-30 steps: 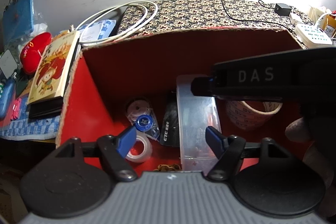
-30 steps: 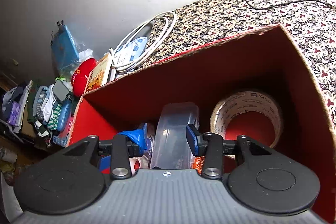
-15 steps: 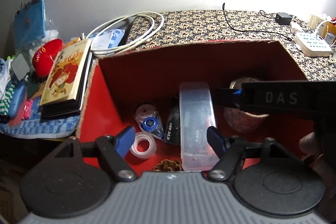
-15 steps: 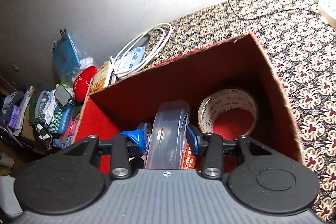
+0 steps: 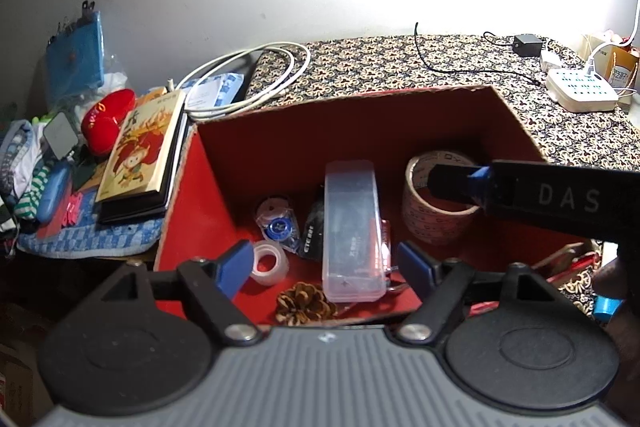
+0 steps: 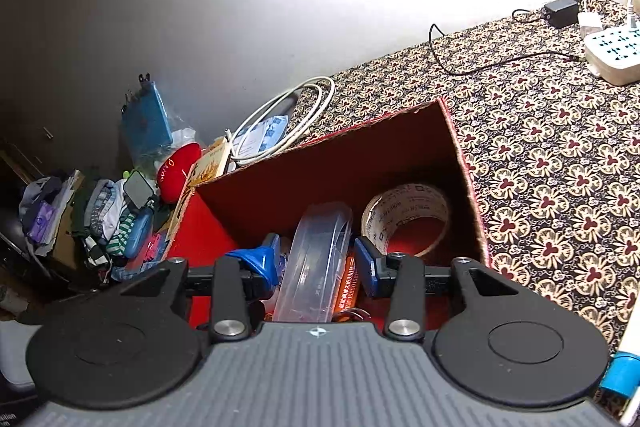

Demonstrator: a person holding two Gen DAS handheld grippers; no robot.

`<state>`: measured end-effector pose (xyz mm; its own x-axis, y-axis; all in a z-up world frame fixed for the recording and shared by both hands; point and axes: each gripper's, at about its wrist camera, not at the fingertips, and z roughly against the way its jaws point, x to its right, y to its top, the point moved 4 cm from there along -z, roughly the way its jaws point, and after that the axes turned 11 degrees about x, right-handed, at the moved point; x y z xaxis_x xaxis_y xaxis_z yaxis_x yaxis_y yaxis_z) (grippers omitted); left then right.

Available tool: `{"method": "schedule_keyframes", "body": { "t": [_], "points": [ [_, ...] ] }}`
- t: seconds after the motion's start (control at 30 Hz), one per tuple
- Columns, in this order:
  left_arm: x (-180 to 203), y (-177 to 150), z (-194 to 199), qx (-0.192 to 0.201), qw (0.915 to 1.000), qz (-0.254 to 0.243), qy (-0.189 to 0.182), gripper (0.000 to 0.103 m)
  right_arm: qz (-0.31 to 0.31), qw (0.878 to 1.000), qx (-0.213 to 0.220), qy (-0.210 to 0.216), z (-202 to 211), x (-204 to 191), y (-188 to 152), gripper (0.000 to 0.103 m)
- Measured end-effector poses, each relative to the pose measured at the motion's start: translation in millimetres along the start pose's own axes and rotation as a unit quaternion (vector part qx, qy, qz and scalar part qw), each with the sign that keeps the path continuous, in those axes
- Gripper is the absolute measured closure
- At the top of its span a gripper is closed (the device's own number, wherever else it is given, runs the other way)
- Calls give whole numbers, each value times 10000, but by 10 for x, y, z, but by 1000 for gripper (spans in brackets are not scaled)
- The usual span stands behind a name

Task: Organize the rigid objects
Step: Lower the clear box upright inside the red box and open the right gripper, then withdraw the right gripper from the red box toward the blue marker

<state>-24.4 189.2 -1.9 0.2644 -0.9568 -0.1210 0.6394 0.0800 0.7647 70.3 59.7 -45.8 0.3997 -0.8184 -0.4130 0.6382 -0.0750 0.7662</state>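
An open red cardboard box (image 5: pixel 280 147) (image 6: pixel 328 167) holds a clear plastic case (image 5: pixel 352 227) (image 6: pixel 316 259), a wide tape roll (image 5: pixel 436 203) (image 6: pixel 408 219), a small clear tape roll (image 5: pixel 270 263), a blue-hubbed tape dispenser (image 5: pixel 278 223), a black item (image 5: pixel 314 235) and a pine cone (image 5: pixel 306 301). My left gripper (image 5: pixel 326 267) is open and empty, held above the box's near edge. My right gripper (image 6: pixel 316 263) is open and empty above the clear case; its fingers (image 5: pixel 480 183) reach over the wide tape roll in the left wrist view.
The box sits on a patterned tablecloth (image 6: pixel 560 131). A white power strip (image 5: pixel 580 93), black adapter and cords lie at the far right. A coiled white cable (image 5: pixel 256 75), picture book (image 5: pixel 142 151), red cushion (image 5: pixel 106 119) and clothes are piled left of the box.
Both grippers have lifted and pulled back from inside the box, so more of the box and table shows. The objects in the box have stayed put.
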Motion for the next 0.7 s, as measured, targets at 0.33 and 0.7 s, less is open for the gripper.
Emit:
{"method": "schedule_keyframes", "body": {
  "t": [0.33, 0.7],
  "points": [
    [177, -15, 253, 54, 9998, 65, 203, 21, 153, 9993, 293, 196, 314, 51, 2, 77],
    [331, -114, 416, -40, 9990, 199, 405, 20, 286, 9984, 91, 471, 507, 114, -36, 77]
  ]
}}
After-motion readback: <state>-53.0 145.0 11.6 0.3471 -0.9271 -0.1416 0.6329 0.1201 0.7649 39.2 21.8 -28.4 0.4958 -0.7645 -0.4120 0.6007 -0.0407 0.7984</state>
